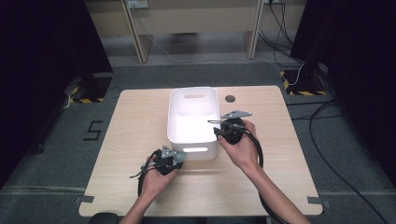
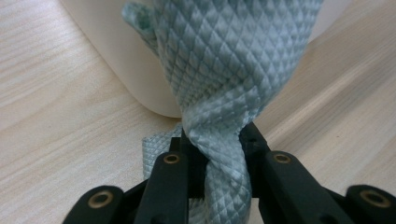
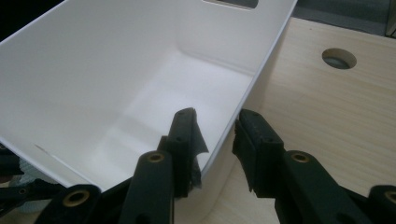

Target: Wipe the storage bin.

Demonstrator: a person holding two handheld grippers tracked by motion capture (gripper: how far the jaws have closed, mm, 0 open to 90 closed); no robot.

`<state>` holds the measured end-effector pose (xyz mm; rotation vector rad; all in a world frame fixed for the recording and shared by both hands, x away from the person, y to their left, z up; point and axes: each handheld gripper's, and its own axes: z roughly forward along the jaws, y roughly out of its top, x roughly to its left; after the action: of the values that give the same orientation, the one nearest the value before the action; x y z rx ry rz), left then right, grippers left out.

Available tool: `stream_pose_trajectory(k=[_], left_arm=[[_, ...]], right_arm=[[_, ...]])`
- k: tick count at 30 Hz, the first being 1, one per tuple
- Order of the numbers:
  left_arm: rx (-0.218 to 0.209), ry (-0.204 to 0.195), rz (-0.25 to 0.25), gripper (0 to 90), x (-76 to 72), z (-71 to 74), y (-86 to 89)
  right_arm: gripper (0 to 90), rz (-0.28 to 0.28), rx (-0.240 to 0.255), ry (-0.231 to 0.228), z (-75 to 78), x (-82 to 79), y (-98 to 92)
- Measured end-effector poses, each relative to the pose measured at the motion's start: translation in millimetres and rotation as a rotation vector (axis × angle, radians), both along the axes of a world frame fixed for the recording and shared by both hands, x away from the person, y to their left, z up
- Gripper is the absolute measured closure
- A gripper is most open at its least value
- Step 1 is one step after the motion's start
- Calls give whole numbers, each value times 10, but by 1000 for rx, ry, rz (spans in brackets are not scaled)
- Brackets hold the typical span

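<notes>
Cloth [image 2: 224,70], grey-green w/ a quilted weave, is twisted & pinched tight in my left tongs [image 2: 215,140], at the near left corner of the white bin [image 1: 175,119] on the table [image 1: 126,140]. My right tongs [image 3: 215,128] straddle the bin's right wall, one jaw inside, one outside; can't tell if they press it.

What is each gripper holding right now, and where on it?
The left gripper is shut on a twisted bunch of the grey-green quilted cloth. The right gripper straddles the white bin's side wall; a clamp cannot be told.
</notes>
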<state>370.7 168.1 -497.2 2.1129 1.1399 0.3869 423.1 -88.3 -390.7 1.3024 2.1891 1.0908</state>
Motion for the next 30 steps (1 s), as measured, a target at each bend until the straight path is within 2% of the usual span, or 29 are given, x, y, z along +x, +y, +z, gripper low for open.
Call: stream_pose_trajectory(k=[16,30], left_arm=[[-6,-2,-23,771,-3,14,-173],[-48,-17,5,773,-16,50,-223]], right_arm=[[673,-3,0,1,-3,0,4],[666,-2,5,1,-7,5,3]])
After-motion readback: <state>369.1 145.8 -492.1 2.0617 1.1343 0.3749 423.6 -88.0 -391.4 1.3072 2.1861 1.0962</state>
